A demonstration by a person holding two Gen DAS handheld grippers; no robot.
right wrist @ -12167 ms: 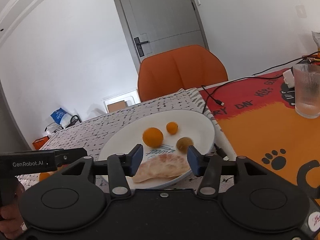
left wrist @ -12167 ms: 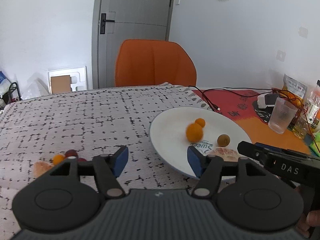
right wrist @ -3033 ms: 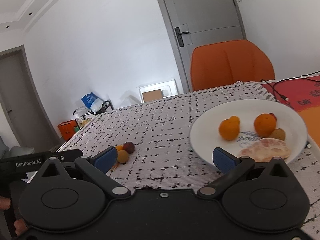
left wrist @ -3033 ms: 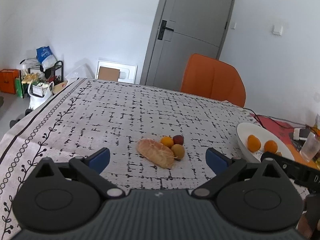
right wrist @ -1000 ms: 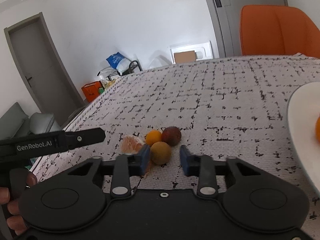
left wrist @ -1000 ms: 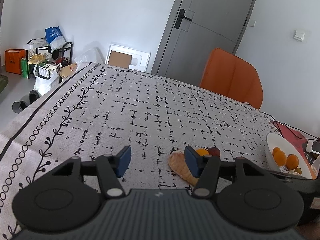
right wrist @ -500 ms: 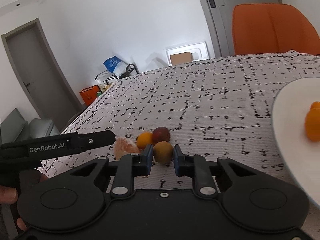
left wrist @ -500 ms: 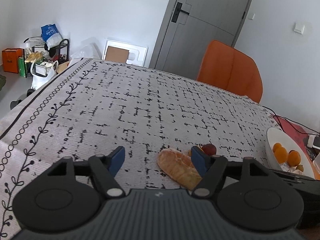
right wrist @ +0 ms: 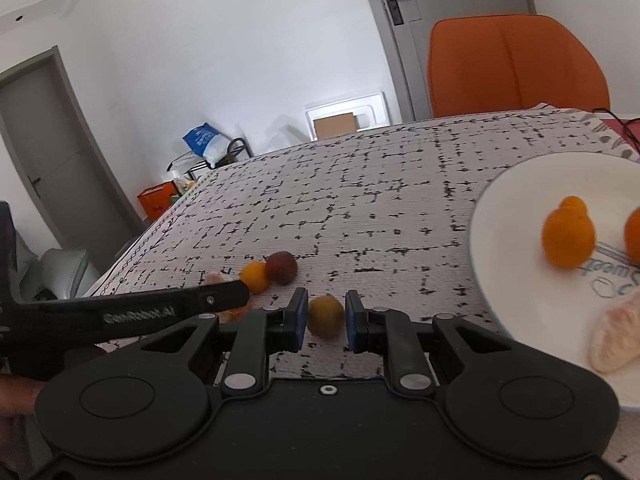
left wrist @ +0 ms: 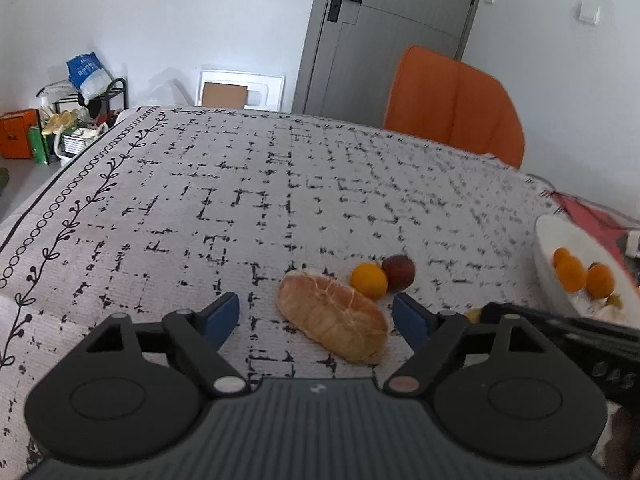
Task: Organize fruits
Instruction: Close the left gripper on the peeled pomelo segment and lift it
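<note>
My right gripper (right wrist: 326,318) is shut on a small yellow-brown fruit (right wrist: 325,317), held just above the cloth. My left gripper (left wrist: 316,316) is open, its blue pads on either side of a peeled pomelo wedge (left wrist: 333,315) lying on the tablecloth. Behind the wedge lie a small orange (left wrist: 368,280) and a dark red fruit (left wrist: 398,267); they also show in the right wrist view, the orange (right wrist: 254,276) and the red fruit (right wrist: 281,267). A white plate (right wrist: 504,240) at the right holds oranges (right wrist: 568,236) and a peeled wedge (right wrist: 616,336).
The table wears a grey-white patterned cloth (left wrist: 240,200). An orange chair (left wrist: 452,100) stands behind it by a grey door (left wrist: 384,28). Bags and boxes (left wrist: 60,120) sit on the floor at the far left. A red mat (left wrist: 592,212) lies past the plate.
My right gripper has closed on the yellow-brown fruit and carried it away from the other two fruits toward the plate. My left gripper has opened wider around the pomelo wedge.
</note>
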